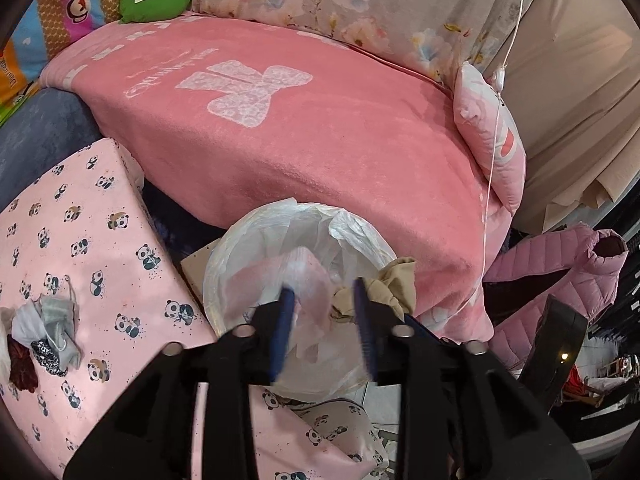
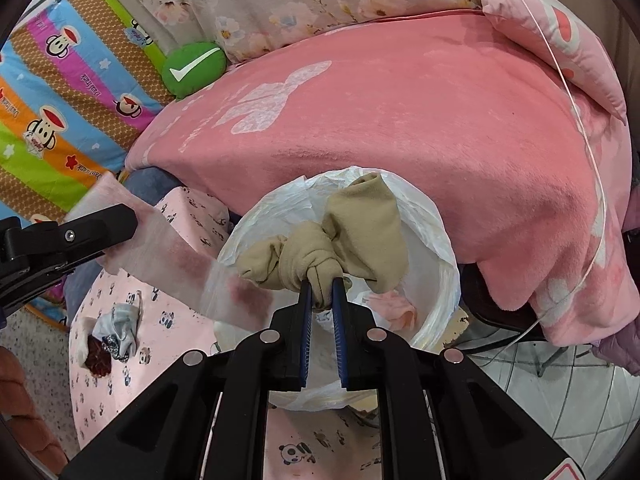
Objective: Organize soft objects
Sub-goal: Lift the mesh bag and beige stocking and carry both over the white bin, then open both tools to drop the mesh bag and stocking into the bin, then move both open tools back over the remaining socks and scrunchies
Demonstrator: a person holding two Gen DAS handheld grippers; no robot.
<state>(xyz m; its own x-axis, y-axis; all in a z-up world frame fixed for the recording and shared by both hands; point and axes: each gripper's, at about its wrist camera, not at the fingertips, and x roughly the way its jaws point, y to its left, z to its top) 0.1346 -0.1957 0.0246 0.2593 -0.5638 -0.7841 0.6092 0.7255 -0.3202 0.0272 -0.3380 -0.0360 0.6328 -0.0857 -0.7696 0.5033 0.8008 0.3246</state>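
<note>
Soft, even indoor light, faint shadows, strong fisheye bending with dark corners, and slight blur on the near jaws.

Left gripper (image 1: 326, 312): matte black plastic frame, ribbed blue fingers (image 1: 282, 332), round silver bolt heads across the knuckles.
Right gripper (image 2: 323, 300): same black frame, blue ribbed fingers (image 2: 340, 332), silver bolts, red-edged label at the corner.

Left tongs (image 1: 324, 300) apart over lined bin (image 1: 256, 248).

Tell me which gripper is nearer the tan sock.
Right. The right gripper clamps the tan sock above the bag-lined bin; the left gripper is beside it, open.
</note>
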